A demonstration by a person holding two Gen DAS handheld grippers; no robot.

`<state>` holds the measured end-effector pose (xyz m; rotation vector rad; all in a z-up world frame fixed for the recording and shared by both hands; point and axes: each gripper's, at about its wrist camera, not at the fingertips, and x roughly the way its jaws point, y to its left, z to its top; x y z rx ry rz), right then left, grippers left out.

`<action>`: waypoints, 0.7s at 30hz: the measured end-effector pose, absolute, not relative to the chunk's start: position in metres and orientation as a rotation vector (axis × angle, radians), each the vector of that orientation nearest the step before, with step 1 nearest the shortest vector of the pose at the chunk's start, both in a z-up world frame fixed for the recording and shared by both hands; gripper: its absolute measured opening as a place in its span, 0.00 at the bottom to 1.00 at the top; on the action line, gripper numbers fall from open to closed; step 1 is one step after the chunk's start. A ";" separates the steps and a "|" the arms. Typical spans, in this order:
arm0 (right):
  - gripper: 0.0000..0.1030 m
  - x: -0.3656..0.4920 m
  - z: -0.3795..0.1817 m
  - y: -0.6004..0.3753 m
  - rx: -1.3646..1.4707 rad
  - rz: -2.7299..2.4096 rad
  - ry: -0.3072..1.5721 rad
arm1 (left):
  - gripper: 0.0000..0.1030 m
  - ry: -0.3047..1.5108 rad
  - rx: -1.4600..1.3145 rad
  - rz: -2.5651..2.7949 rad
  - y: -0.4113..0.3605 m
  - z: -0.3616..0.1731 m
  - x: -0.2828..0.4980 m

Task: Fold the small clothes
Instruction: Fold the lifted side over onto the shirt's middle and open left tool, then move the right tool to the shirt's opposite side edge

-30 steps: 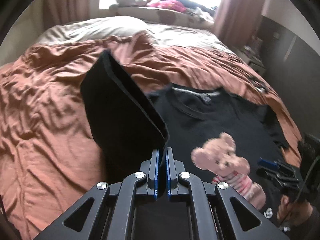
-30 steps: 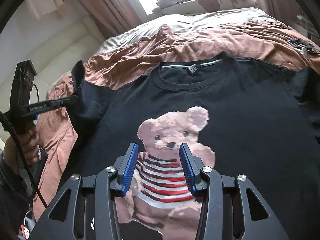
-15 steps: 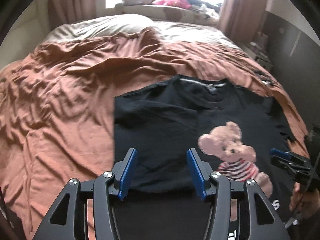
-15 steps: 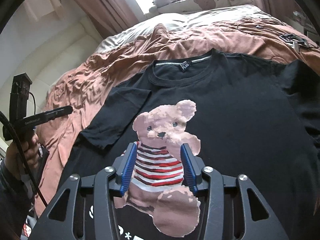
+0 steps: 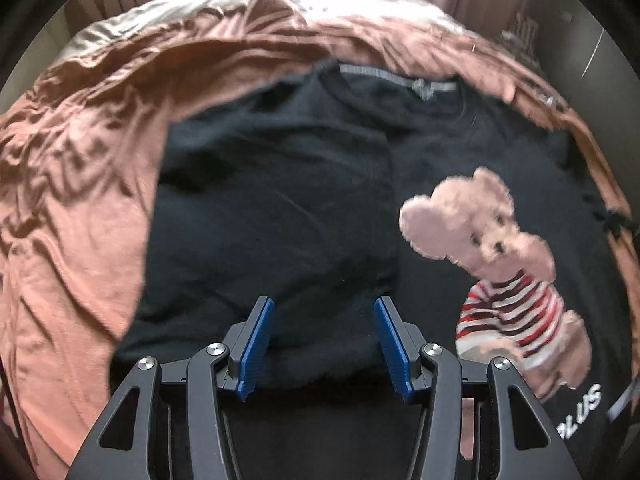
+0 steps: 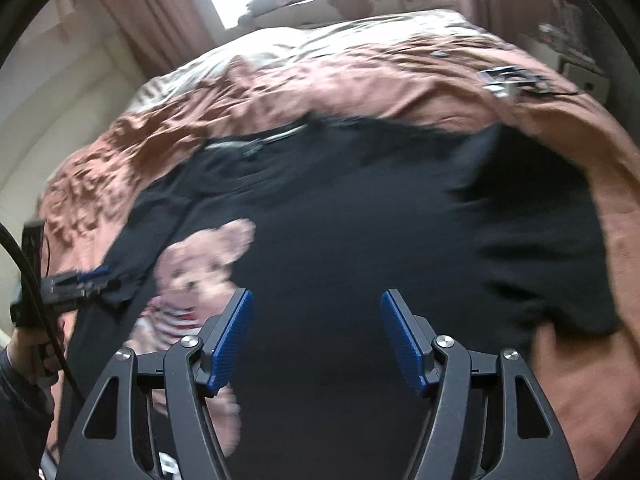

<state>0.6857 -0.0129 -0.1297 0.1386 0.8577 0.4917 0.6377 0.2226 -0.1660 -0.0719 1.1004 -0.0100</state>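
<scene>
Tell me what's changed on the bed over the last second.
The left claw let go of the sleeve it had lifted. The sleeve now lies folded over the shirt, and that claw is open above it. The right claw opened wider and swung right, off the bear print, toward the other sleeve. The shirt stayed flat on the bedspread.
</scene>
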 end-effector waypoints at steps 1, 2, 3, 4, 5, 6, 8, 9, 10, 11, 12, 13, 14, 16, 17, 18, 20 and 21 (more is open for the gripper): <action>0.63 0.689 -0.128 -0.025 0.147 0.480 0.857 | 0.53 1.113 -0.074 -0.009 0.219 -0.171 0.640; 0.63 0.693 -0.126 -0.037 0.159 0.456 0.857 | 0.56 1.116 -0.076 -0.015 0.214 -0.175 0.642; 0.63 0.696 -0.124 -0.047 0.166 0.433 0.855 | 0.60 1.112 -0.068 -0.017 0.209 -0.175 0.643; 0.63 0.697 -0.123 -0.056 0.168 0.410 0.852 | 0.69 1.106 -0.055 -0.022 0.203 -0.176 0.644; 0.63 0.699 -0.121 -0.066 0.171 0.384 0.849 | 0.75 1.103 -0.041 -0.031 0.196 -0.178 0.646; 0.63 0.699 -0.121 -0.072 0.172 0.365 0.846 | 0.77 1.105 -0.026 -0.030 0.191 -0.180 0.647; 0.63 0.700 -0.120 -0.089 0.175 0.320 0.840 | 0.78 1.102 0.022 -0.007 0.183 -0.182 0.651; 0.63 0.700 -0.120 -0.095 0.174 0.301 0.840 | 0.78 1.097 0.031 -0.001 0.182 -0.183 0.652; 0.63 0.700 -0.120 -0.101 0.174 0.279 0.839 | 0.75 1.091 0.028 0.003 0.182 -0.182 0.653; 0.63 0.700 -0.120 -0.108 0.174 0.249 0.838 | 0.68 1.085 0.015 0.001 0.183 -0.181 0.655; 0.63 0.701 -0.121 -0.115 0.178 0.220 0.840 | 0.64 1.081 0.006 0.004 0.185 -0.180 0.656; 0.63 0.702 -0.123 -0.122 0.187 0.202 0.847 | 0.55 1.074 0.000 0.014 0.187 -0.179 0.657; 0.63 0.704 -0.124 -0.126 0.199 0.197 0.857 | 0.46 1.066 -0.009 0.026 0.189 -0.178 0.659; 0.63 0.705 -0.129 -0.134 0.229 0.197 0.879 | 0.39 1.059 -0.027 0.042 0.194 -0.176 0.663; 0.63 0.705 -0.131 -0.138 0.242 0.198 0.893 | 0.38 1.059 -0.040 0.041 0.196 -0.176 0.665; 0.63 0.706 -0.132 -0.139 0.247 0.195 0.899 | 0.38 1.057 -0.044 0.040 0.196 -0.176 0.667; 0.63 0.708 -0.133 -0.144 0.247 0.180 0.902 | 0.38 1.055 -0.032 0.041 0.192 -0.177 0.672; 0.63 0.709 -0.134 -0.145 0.243 0.172 0.905 | 0.38 1.052 -0.028 0.039 0.191 -0.177 0.674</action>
